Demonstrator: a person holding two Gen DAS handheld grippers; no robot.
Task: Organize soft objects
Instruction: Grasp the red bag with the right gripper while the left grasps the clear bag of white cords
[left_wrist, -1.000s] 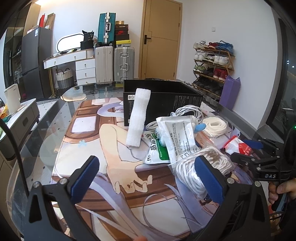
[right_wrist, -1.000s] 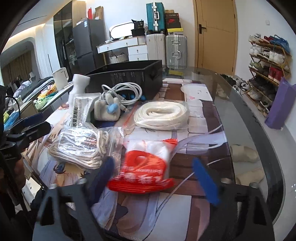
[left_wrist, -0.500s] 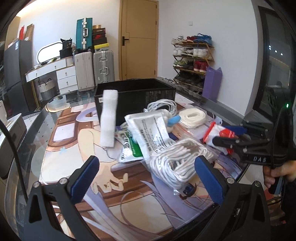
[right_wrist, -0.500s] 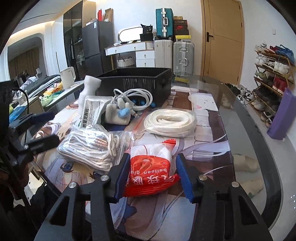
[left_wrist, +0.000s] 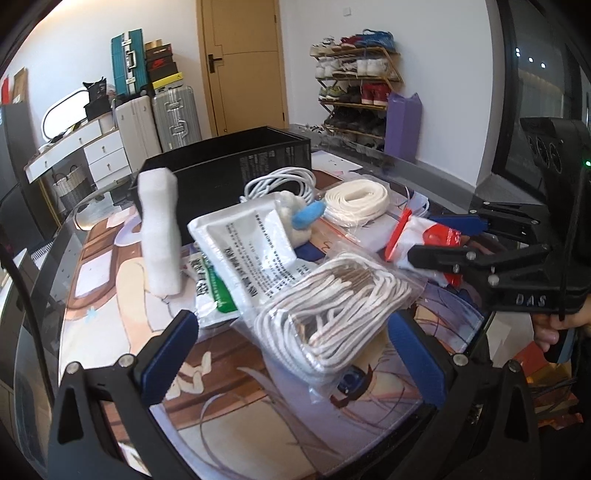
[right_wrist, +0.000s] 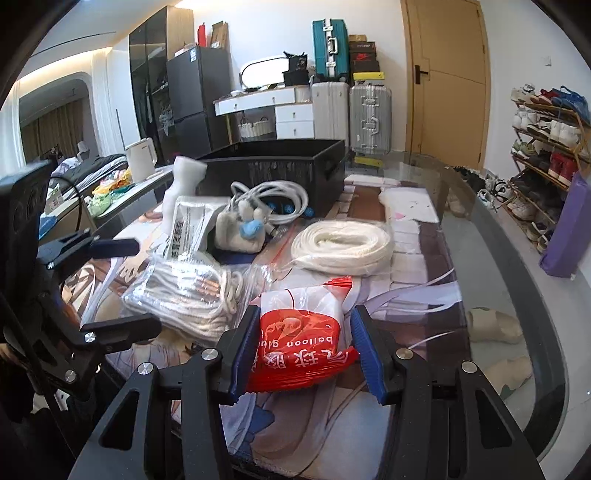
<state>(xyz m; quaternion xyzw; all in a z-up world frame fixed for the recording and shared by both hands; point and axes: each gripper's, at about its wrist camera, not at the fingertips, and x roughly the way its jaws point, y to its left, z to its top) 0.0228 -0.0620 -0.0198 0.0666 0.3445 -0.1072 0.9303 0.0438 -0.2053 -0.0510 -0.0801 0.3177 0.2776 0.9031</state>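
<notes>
Now | right hand-held gripper (right_wrist: 301, 349) clamps red balloon packet (right_wrist: 301, 332), well in front of black box (right_wrist: 273, 173) | packet: light, crinkly, slippery; grip mid-body | left hand-held gripper (left_wrist: 291, 354) wide, empty

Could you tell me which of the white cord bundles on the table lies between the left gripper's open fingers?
The thin cords in the clear plastic bag, nearest the left gripper. The flat white coil and the cable loop by the black box lie farther back.
</notes>
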